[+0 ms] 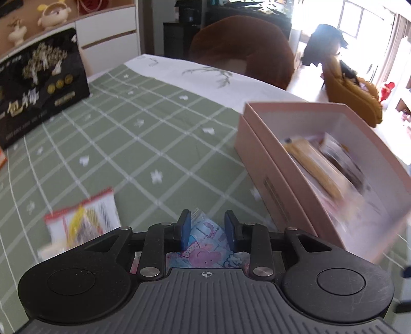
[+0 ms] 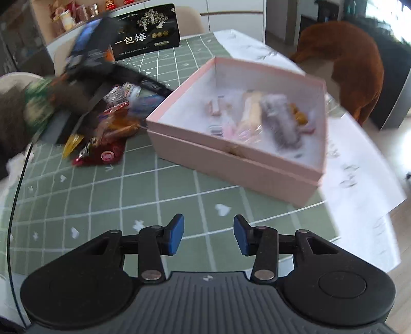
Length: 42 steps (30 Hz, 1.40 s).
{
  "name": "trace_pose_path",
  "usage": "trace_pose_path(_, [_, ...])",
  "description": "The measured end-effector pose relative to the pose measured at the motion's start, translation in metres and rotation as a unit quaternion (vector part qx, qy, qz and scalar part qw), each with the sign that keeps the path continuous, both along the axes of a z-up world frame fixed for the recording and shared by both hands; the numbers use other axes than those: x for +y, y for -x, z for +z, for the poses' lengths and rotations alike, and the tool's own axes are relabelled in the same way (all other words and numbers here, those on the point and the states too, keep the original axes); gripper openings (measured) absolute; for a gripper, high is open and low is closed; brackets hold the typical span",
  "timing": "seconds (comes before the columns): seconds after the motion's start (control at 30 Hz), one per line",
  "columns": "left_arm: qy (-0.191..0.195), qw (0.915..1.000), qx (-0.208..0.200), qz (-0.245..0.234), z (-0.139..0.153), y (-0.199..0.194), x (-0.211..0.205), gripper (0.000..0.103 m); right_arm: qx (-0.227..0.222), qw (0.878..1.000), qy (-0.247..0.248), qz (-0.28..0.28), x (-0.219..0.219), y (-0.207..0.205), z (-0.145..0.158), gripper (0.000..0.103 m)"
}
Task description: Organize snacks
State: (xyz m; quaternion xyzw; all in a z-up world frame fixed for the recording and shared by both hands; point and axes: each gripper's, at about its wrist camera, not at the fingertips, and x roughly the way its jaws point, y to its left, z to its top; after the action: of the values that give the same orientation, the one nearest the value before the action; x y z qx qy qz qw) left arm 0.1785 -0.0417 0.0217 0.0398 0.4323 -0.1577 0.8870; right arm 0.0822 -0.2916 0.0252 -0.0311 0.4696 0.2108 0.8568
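Note:
My left gripper (image 1: 208,226) is shut on a blue and pink cartoon snack packet (image 1: 205,246), held above the green checked tablecloth (image 1: 143,144). To its right is an open pink box (image 1: 259,164) with several blurred snacks inside. A red and white packet (image 1: 82,221) lies on the cloth at the lower left. My right gripper (image 2: 208,237) stands open over the cloth with nothing between its pads, in front of the pink box (image 2: 231,164). Left of the box lies a pile of snack packets (image 2: 113,123); a blurred dark device and a sleeve hover over it.
A black box with gold print (image 1: 38,84) (image 2: 146,33) stands at the far side of the table. A brown chair (image 2: 346,64) is behind the table. White patterned cloth (image 2: 359,164) covers the right edge. Shelves with figurines (image 1: 51,15) are at the back left.

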Motion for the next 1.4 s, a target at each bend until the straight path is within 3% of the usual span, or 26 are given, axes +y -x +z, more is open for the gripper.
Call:
trace_pose_path(0.23, [0.096, 0.9939, 0.051, 0.013, 0.005, 0.065, 0.045, 0.033, 0.014, 0.997, -0.079, -0.006, 0.044, -0.011, 0.000, 0.045])
trace_pose_path(0.4, [0.126, 0.9866, 0.018, 0.102, 0.029, 0.109, 0.097, 0.033, -0.001, 0.996, -0.086, 0.007, 0.093, -0.008, 0.009, 0.051])
trace_pose_path(0.5, [0.124, 0.9825, 0.019, 0.137, 0.037, 0.135, 0.117, 0.033, -0.015, 0.997, -0.075, 0.021, 0.126, -0.013, 0.012, 0.054])
trace_pose_path(0.63, [0.132, 0.9800, 0.019, 0.147, 0.038, 0.165, 0.125, 0.033, -0.007, 0.998, -0.054, 0.008, 0.163, -0.036, 0.004, 0.054])
trace_pose_path(0.7, [0.130, 0.9773, 0.014, 0.167, 0.034, 0.178, 0.132, 0.033, 0.006, 1.000, -0.025, 0.002, 0.181, -0.047, -0.006, 0.055])
trace_pose_path(0.77, [0.132, 0.9716, 0.007, 0.196, 0.030, 0.186, 0.143, 0.033, -0.015, 1.000, 0.017, -0.005, 0.192, -0.044, -0.010, 0.056])
trace_pose_path(0.87, [0.139, 0.9649, 0.008, 0.223, 0.023, 0.189, 0.160, 0.033, -0.018, 0.999, 0.040, -0.010, 0.183, -0.031, -0.011, 0.056])
trace_pose_path(1.03, [0.129, 0.9657, -0.009, 0.225, 0.020, 0.180, 0.161, 0.033, 0.013, 0.997, 0.046, -0.065, 0.131, -0.008, -0.023, 0.055])
trace_pose_path(1.13, [0.129, 0.9708, -0.003, 0.202, 0.018, 0.170, 0.149, 0.033, 0.002, 0.992, 0.068, -0.106, 0.099, 0.006, -0.027, 0.055])
trace_pose_path(1.23, [0.116, 0.9793, -0.003, 0.166, 0.018, 0.163, 0.134, 0.035, 0.013, 0.990, 0.054, -0.132, 0.073, 0.010, -0.027, 0.055])
trace_pose_path(1.33, [0.089, 0.9754, -0.035, 0.199, 0.026, 0.163, 0.140, 0.036, 0.016, 0.990, 0.035, -0.136, 0.062, 0.017, -0.027, 0.055])
trace_pose_path(1.4, [0.074, 0.9675, -0.040, 0.239, 0.026, 0.159, 0.154, 0.036, 0.018, 0.991, 0.017, -0.131, 0.062, 0.024, -0.023, 0.055])
